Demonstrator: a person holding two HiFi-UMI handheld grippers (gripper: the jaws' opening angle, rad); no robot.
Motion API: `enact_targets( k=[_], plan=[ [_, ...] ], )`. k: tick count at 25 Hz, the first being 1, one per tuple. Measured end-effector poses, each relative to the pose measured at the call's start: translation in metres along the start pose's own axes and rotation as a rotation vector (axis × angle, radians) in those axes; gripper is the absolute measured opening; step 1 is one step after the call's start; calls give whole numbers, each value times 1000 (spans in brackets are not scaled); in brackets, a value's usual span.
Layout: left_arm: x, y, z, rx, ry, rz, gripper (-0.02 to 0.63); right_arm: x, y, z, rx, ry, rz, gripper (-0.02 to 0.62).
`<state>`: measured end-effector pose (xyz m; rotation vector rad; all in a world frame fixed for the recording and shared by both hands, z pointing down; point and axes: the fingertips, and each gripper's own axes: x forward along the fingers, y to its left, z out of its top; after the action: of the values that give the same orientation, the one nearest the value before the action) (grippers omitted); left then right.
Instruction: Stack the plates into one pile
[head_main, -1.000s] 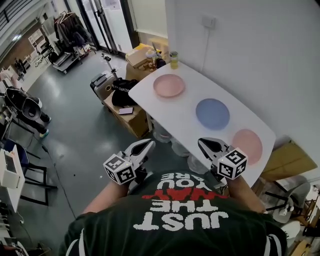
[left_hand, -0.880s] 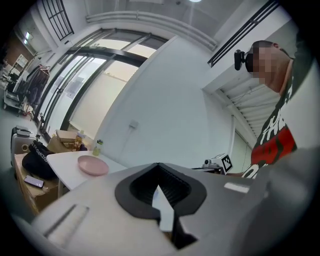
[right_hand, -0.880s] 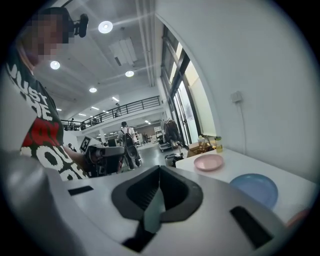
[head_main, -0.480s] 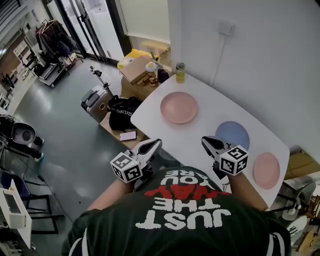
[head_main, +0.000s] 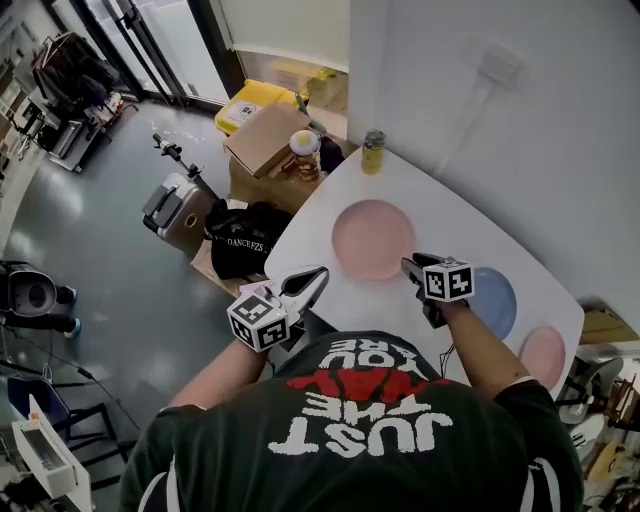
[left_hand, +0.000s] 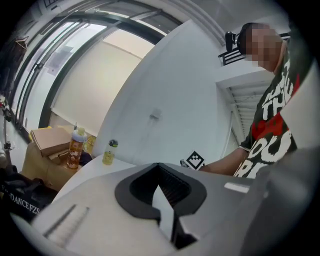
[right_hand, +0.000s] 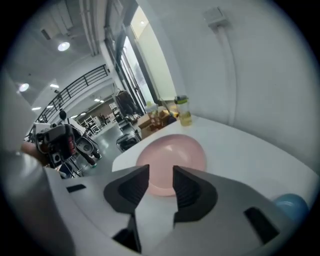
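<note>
Right tongs (head_main: 410, 266) hang tilted downward over the white desk (head_main: 440, 205), with the tips just beside the near right rim of the big pink plate (head_main: 372, 238). In the right gripper view these tongs (right_hand: 161, 177) have just been opening. A clear gap now stands between the two dark ribbed pads, and nothing sits in it. The pink plate (right_hand: 172, 155) lies flat on the desk just beyond the tips. No pad touches it that I can see.

Left tongs (head_main: 315, 276) sit at the desk's near left edge, left of the pink plate and apart from it. In the left gripper view the left tongs (left_hand: 160, 172) have their pads drawn together at the tips and grip nothing.

Three plates lie in a slanting row across the desk, none stacked. The big pink plate is farthest left. The blue plate (head_main: 497, 302) lies to its right and nearer, partly covered by the right tongs' marker cube. A smaller-looking second pink plate (head_main: 541, 352) lies at the near right end. A sliver of the blue plate (right_hand: 290, 206) shows at the right gripper view's lower right.

A yellow bottle (head_main: 373, 152) stands upright at the desk's far left corner, well apart from the plates. It also shows in the left gripper view (left_hand: 108, 152) and the right gripper view (right_hand: 184, 115). On the floor to the left of the desk are a cardboard box (head_main: 265, 138), a black bag (head_main: 243, 243) and a grey suitcase (head_main: 178, 210).
</note>
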<state>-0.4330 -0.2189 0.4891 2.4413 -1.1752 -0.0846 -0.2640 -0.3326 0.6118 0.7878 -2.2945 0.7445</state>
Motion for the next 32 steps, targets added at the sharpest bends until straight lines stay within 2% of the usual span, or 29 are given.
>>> enact_targets(
  k=[3, 7, 10, 15, 16, 17, 20, 22, 26, 29, 32],
  plan=[
    [17, 16, -16, -28, 39, 4, 8, 33, -37, -17, 105, 84, -79, 133],
    [23, 24, -25, -58, 52, 20, 8, 60, -80, -39, 255, 142, -172, 143],
    [22, 33, -32, -83, 64, 40, 8, 79, -97, -51, 320, 187, -174, 147],
    [18, 39, -48, -120, 86, 69, 8, 99, -102, -70, 443, 234, -130, 139],
    [18, 41, -50, -123, 87, 71, 8, 102, -103, -70, 466, 234, -130, 122],
    [17, 42, -51, -124, 90, 72, 8, 104, -104, -70, 492, 232, -130, 53],
    [15, 41, -50, -127, 96, 74, 8, 104, -104, -68, 607, 217, -102, 19],
    [13, 41, -49, -130, 91, 76, 8, 103, -102, -68, 641, 209, -80, 17],
    [13, 41, -45, -124, 80, 64, 8, 88, -99, -63, 642, 178, -53, 17],
    [18, 38, -40, -114, 76, 36, 8, 59, -103, -51, 664, 112, -38, 17],
    [31, 33, -37, -106, 79, -4, 8, 19, -121, -42, 696, 34, -59, 16]
  ],
)
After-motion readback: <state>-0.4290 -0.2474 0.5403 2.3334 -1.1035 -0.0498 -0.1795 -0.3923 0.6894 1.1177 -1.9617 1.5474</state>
